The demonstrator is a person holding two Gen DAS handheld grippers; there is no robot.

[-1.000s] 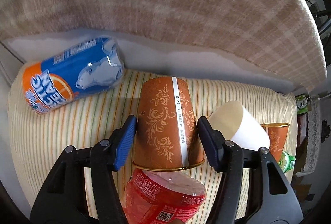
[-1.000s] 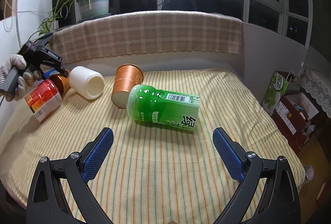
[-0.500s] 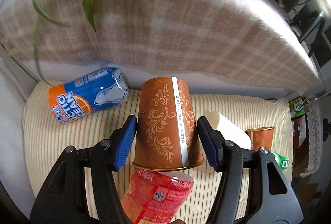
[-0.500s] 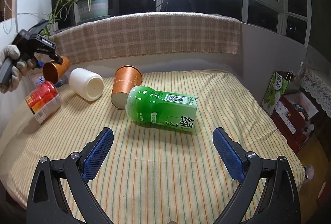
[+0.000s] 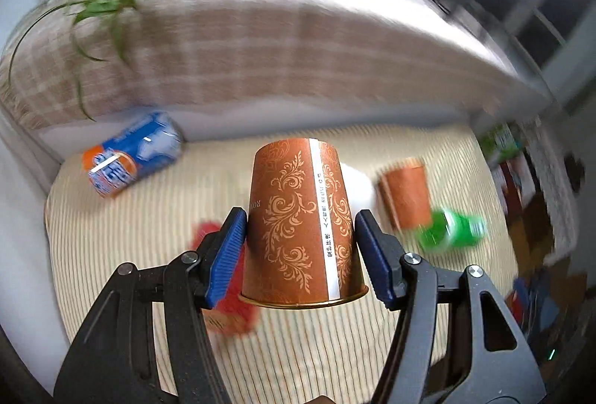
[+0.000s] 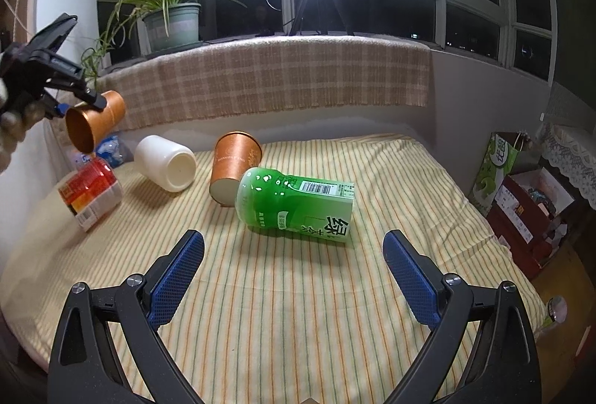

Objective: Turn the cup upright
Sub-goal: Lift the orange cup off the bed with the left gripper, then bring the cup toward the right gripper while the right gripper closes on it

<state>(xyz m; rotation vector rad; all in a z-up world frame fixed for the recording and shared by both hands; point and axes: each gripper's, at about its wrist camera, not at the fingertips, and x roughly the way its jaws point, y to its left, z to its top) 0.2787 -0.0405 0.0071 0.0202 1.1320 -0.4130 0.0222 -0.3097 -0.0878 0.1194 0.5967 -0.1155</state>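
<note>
My left gripper (image 5: 301,232) is shut on a brown paper cup with gold scrollwork (image 5: 301,229), its rim toward the camera. In the right wrist view the same cup (image 6: 95,120) hangs in the air at the far left, tilted with its open mouth facing down and forward, held by the left gripper (image 6: 89,98) well above the striped cloth (image 6: 298,292). My right gripper (image 6: 294,270) is open and empty, low over the cloth in front of a lying green cup (image 6: 294,204).
On the cloth lie a second brown cup (image 6: 234,165), a white cup (image 6: 165,161), a red cup (image 6: 91,195) and a blue-orange cup (image 5: 130,158). A plaid-covered ledge (image 6: 279,76) with a potted plant (image 6: 171,20) runs behind. Boxes (image 6: 521,195) stand at the right.
My left gripper has lifted the brown cup up off the cloth and swung its view to the right, away from the red cup. The right gripper has not moved.
</note>
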